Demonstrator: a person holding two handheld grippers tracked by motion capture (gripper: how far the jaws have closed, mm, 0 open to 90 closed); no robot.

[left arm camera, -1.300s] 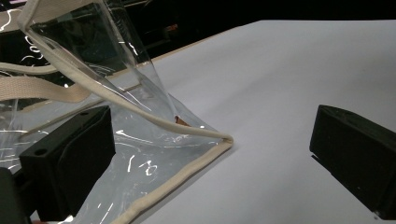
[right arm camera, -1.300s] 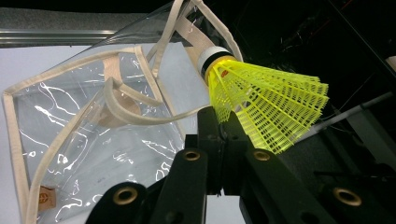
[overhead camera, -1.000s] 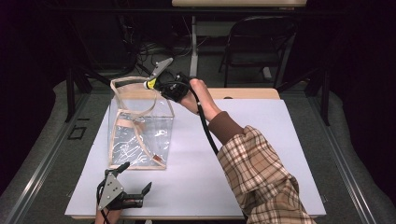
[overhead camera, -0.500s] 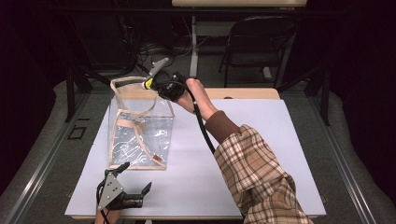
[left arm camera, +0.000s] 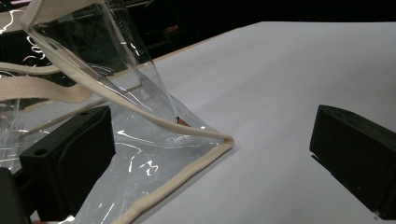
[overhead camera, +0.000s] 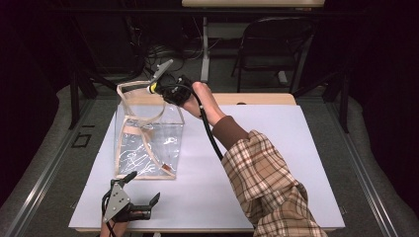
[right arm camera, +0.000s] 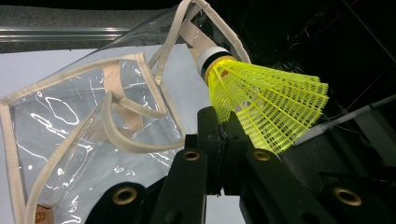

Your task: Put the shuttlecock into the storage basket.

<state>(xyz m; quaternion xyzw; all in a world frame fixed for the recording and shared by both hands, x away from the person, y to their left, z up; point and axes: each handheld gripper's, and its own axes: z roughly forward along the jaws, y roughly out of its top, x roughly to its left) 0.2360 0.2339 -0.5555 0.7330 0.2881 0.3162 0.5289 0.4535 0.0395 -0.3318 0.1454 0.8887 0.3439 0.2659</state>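
Right tool [right arm camera: 219,126] pinches the feather-light, crushable shuttlecock [right arm camera: 266,105] by its skirt above the floppy clear bag [overhead camera: 148,143]; left tool [overhead camera: 131,205] wide.

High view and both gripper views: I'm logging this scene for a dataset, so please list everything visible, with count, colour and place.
Bag: one, clear plastic with cream trim and straps, upright on the table's left half.
Shuttlecock: one, yellow skirt, white cork, clamped at the bag's open top.
Table: one, white top, wood edge.
Chair: one, dark, behind the table.
Right gripper: black, shut on the shuttlecock.
Left gripper: black, open, at the bag's near corner.
Sleeve: plaid, right arm.
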